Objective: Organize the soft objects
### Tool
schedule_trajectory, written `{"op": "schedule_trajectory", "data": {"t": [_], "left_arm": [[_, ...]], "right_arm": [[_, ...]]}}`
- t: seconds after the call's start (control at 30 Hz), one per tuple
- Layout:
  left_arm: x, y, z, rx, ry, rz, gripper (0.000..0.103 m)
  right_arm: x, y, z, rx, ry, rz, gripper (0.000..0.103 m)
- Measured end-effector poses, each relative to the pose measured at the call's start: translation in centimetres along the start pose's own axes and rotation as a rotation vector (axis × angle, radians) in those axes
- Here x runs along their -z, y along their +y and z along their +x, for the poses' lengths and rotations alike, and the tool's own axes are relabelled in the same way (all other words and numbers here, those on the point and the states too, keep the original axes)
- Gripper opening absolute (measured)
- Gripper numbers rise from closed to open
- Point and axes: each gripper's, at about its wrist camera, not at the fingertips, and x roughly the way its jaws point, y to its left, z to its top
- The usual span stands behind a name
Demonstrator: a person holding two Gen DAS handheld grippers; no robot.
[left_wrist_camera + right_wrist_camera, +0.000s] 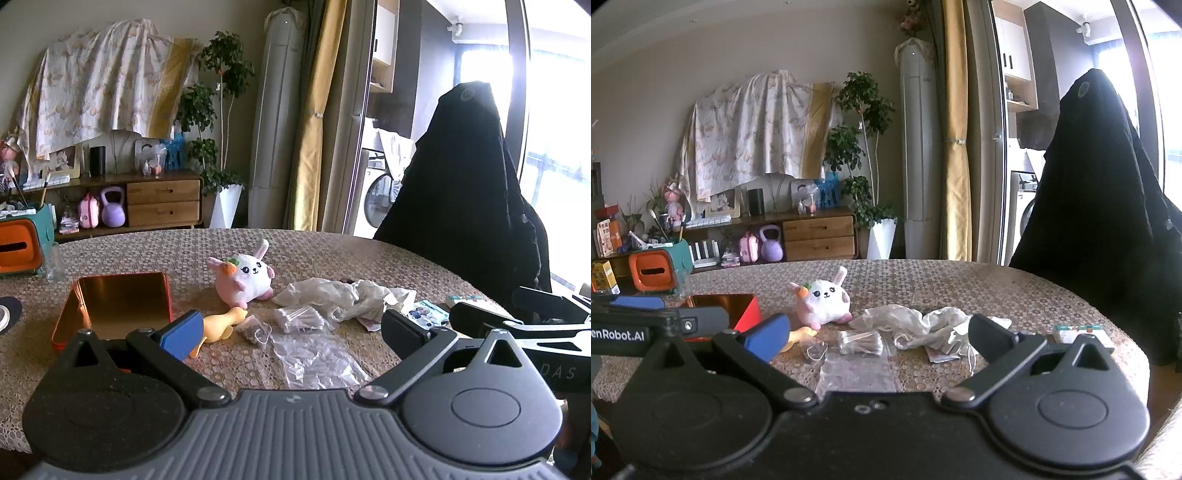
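Note:
A white and pink plush bunny (245, 275) lies on the table; the right wrist view shows it too (823, 301). A yellow soft duck (221, 325) lies in front of it, beside my left finger; it also shows in the right wrist view (799, 336). An open orange tin (118, 304) stands at the left, seen as well in the right wrist view (738, 308). Crumpled white plastic (340, 295) lies at the middle right. My left gripper (291, 332) is open and empty above the table. My right gripper (881, 336) is open and empty.
Clear bags of cotton swabs (299, 319) and small items lie in front of the grippers. Tissue packets (428, 312) lie at the right. An orange and green tissue box (22, 247) and a glass (55, 264) stand at the far left. A black-draped chair (476, 184) stands behind the table.

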Motion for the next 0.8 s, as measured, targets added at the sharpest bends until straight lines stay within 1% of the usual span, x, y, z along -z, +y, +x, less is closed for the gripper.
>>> {"op": "schedule_trajectory", "data": {"t": [0.8], "left_arm": [[-0.02, -0.12, -0.49, -0.001, -0.008, -0.001, 0.103]], "right_arm": [[0.01, 0.27, -0.55, -0.001, -0.026, -0.003, 0.103]]}}
